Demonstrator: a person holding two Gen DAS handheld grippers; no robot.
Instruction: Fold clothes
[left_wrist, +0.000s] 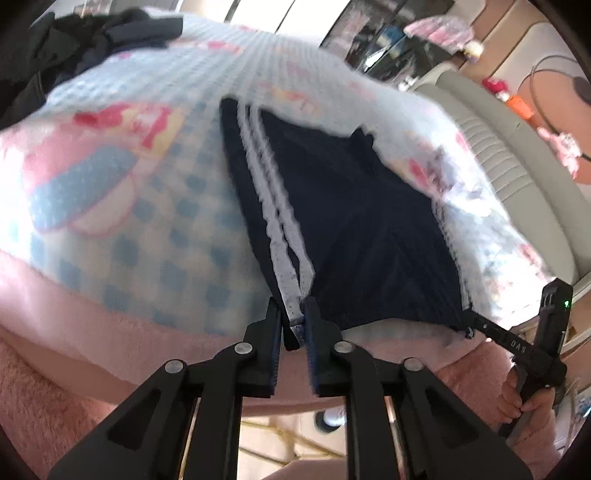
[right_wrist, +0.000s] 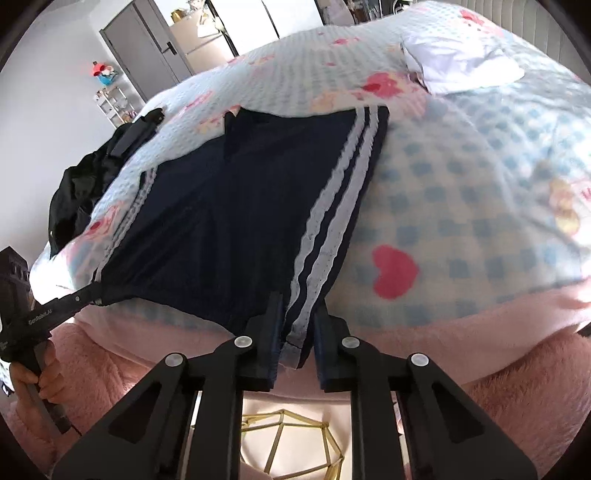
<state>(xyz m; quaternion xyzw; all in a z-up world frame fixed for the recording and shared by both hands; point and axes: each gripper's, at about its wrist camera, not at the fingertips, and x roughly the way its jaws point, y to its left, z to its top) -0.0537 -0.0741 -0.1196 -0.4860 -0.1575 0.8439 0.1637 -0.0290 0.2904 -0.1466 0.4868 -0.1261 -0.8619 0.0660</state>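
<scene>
Two grippers pinch the navy shorts (right_wrist: 240, 206) at their near corners on the bed (right_wrist: 461, 206): our left gripper (left_wrist: 295, 332) and right gripper (right_wrist: 299, 343) both clamp striped hem. We should lift evenly, keeping fabric taut.

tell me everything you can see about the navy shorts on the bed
The navy shorts are dark blue, of a thin sporty-looking fabric, with white stripes down each side seam. They lie spread flat on the blue-checked bedspread, one end at the near edge of the bed. The left gripper and the right gripper are each shut on a striped corner of that near edge. A small dark flap sticks up at the far edge. Apart from the bedspread and the grippers, nothing touches them.
</scene>
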